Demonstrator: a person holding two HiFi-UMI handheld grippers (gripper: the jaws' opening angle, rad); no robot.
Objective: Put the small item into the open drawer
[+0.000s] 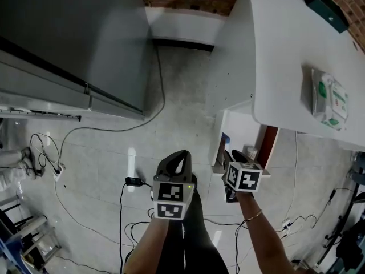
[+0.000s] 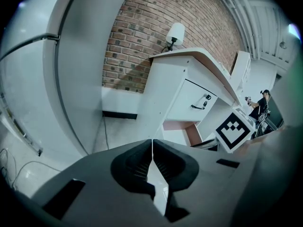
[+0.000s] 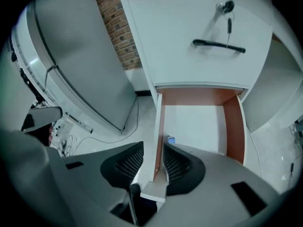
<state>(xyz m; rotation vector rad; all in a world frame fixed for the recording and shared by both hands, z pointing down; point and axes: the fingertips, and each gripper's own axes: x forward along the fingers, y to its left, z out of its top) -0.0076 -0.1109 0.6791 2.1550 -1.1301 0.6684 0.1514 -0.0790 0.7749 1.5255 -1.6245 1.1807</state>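
Observation:
Under the white desk (image 1: 274,50) a drawer (image 3: 195,123) stands pulled out, with a white floor and reddish-brown side walls. A small blue item (image 3: 171,139) lies in it near the left wall, just ahead of my right gripper's far pad; the head view also shows the item (image 1: 226,137). My right gripper (image 3: 152,157) is open, and its jaws straddle the drawer's left wall at the front corner. In the head view the right gripper (image 1: 237,155) hovers at the drawer's front. My left gripper (image 2: 152,148) is shut on nothing and hangs over the floor, left of the drawer (image 2: 182,129).
A closed upper drawer has a black handle (image 3: 218,45) and a key (image 3: 228,9). A wipes packet (image 1: 329,99) lies on the desk. A big grey cabinet (image 1: 68,39) stands at the left. Cables (image 1: 122,187) trail on the floor. A brick wall (image 2: 142,37) is behind.

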